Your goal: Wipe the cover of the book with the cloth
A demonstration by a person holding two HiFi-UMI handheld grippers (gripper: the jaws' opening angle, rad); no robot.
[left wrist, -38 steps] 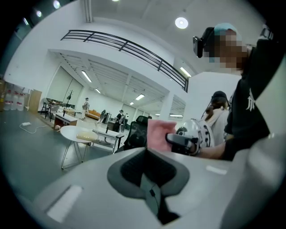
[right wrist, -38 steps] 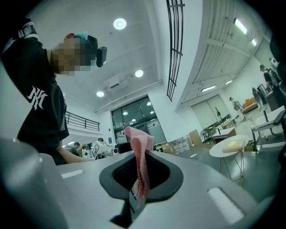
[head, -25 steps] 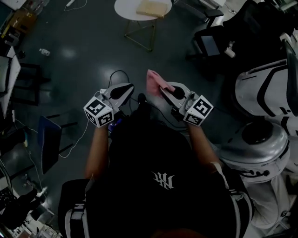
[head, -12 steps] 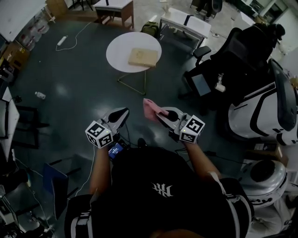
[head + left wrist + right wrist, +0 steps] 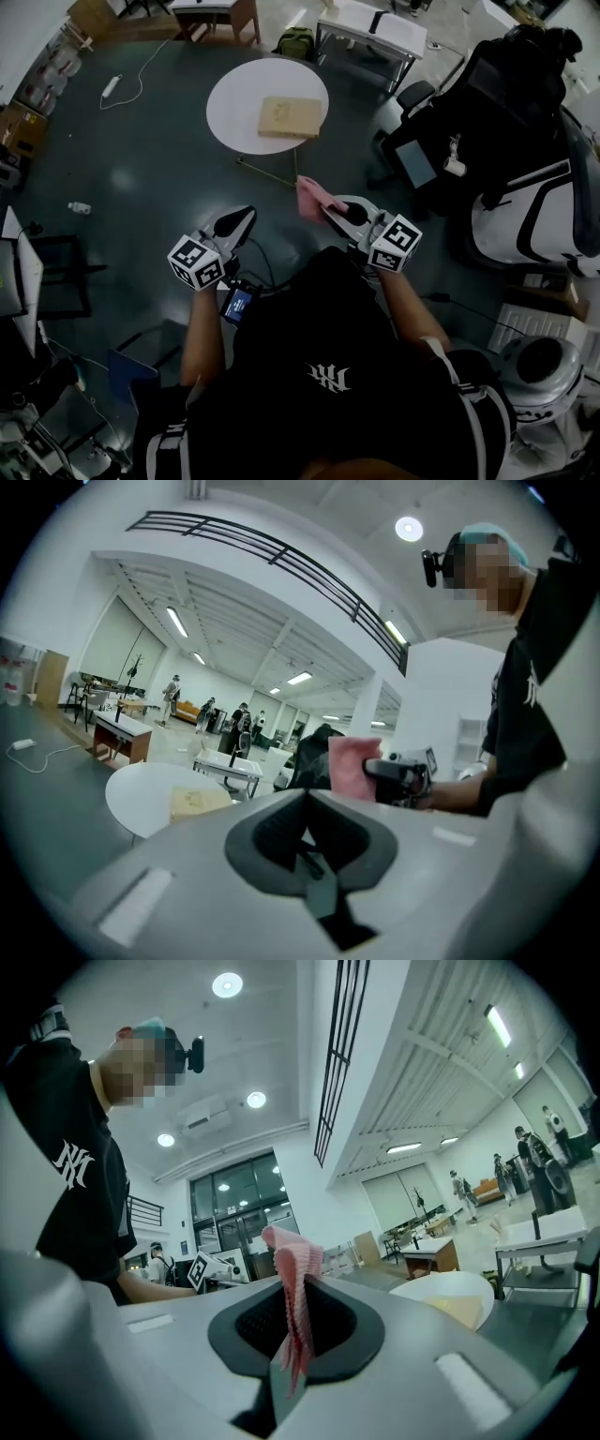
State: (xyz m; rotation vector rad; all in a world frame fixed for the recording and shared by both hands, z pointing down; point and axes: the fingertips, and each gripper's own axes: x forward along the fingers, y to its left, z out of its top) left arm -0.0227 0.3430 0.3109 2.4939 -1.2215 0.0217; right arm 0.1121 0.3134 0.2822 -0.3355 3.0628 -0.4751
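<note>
A tan book (image 5: 289,117) lies on the round white table (image 5: 234,103) ahead of me; it also shows as the book (image 5: 199,802) in the left gripper view and the book (image 5: 459,1311) in the right gripper view. My right gripper (image 5: 323,207) is shut on a pink cloth (image 5: 312,196), which sticks up from its closed jaws as the cloth (image 5: 292,1283). My left gripper (image 5: 242,217) is shut and holds nothing. Both grippers are held in the air short of the table. From the left gripper view the pink cloth (image 5: 352,766) shows off to the right.
A black office chair (image 5: 427,155) stands right of the table, with white desks (image 5: 370,33) beyond. A large white and black machine (image 5: 544,225) fills the right side. Cables and a dark frame (image 5: 56,272) lie on the floor at left. People stand far off in the hall.
I have walked toward the round table: it and the book have come fully into view and nearer. Both grippers stay shut, the cloth still in the right one.
</note>
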